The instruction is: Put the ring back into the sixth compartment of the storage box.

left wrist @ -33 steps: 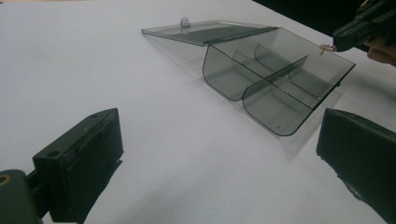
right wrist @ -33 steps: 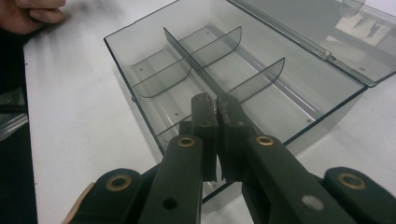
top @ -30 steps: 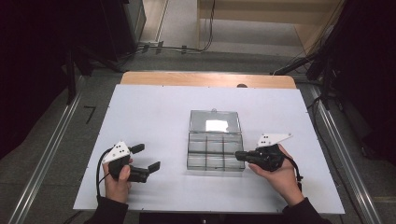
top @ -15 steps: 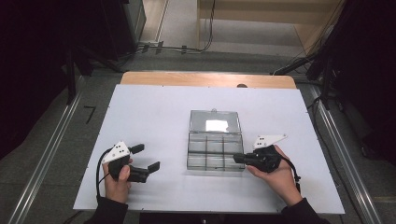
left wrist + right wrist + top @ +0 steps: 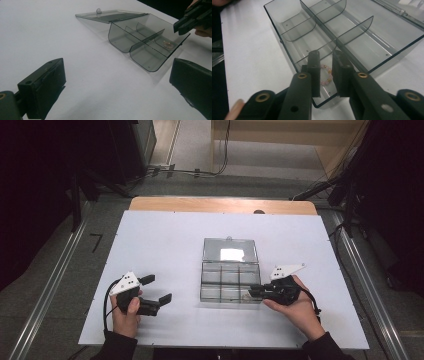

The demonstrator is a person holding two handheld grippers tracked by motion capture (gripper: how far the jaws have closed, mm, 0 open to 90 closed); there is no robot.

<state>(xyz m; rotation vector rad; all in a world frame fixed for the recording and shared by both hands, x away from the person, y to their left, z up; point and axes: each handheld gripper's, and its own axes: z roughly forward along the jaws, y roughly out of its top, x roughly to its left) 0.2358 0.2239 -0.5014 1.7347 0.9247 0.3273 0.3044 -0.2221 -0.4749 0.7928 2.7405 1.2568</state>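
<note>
Right gripper [image 5: 325, 75] held over the near right corner compartment of the clear compartment box [image 5: 230, 281], jaws pointing down into it; jaws have just been opening and now stand slightly apart with a narrow gap, pads not pressing on anything; bead bracelet [image 5: 326, 73], pink with small gold beads, lies on the compartment floor below and between the jaw tips, seen through the gap; whether the tips touch it cannot be told. In the high view the right gripper [image 5: 261, 291] reaches the box's right front corner; bracelet [image 5: 246, 295] a small pale spot there. Box sits mid-table on the white table [image 5: 165, 245], lid [image 5: 230, 249] folded open flat behind it; other compartments look bare. Left gripper [image 5: 159, 289] rests on the table well left of the box, jaws wide apart, nothing between them.
</note>
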